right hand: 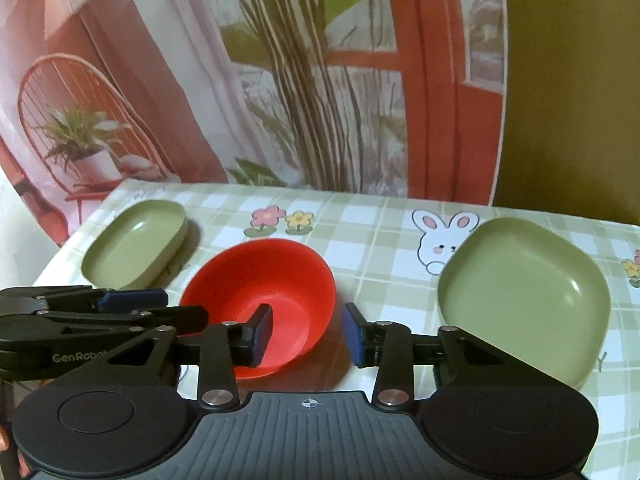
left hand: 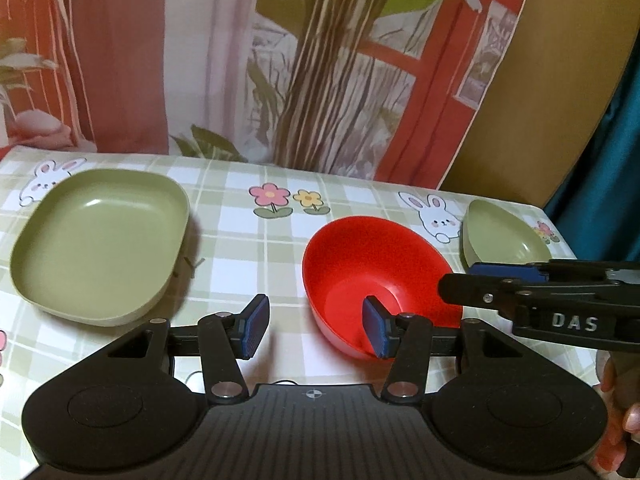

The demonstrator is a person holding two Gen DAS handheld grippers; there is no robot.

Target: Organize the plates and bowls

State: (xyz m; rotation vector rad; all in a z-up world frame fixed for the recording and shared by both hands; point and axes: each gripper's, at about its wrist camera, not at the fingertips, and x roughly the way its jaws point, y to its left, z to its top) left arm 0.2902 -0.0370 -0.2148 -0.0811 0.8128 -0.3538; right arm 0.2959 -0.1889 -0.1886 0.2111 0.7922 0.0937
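Note:
A red bowl stands in the middle of the table. A green plate lies to its left, and a second green plate lies to its right. My left gripper is open; its right finger reaches over the bowl's left rim. My right gripper is open; its left finger sits inside the bowl and its right finger outside the right rim. Each gripper shows side-on in the other view: the right one, the left one.
The table wears a green checked cloth with bunny and flower prints. A printed backdrop hangs right behind the table's far edge. The table's right edge runs close past the right plate.

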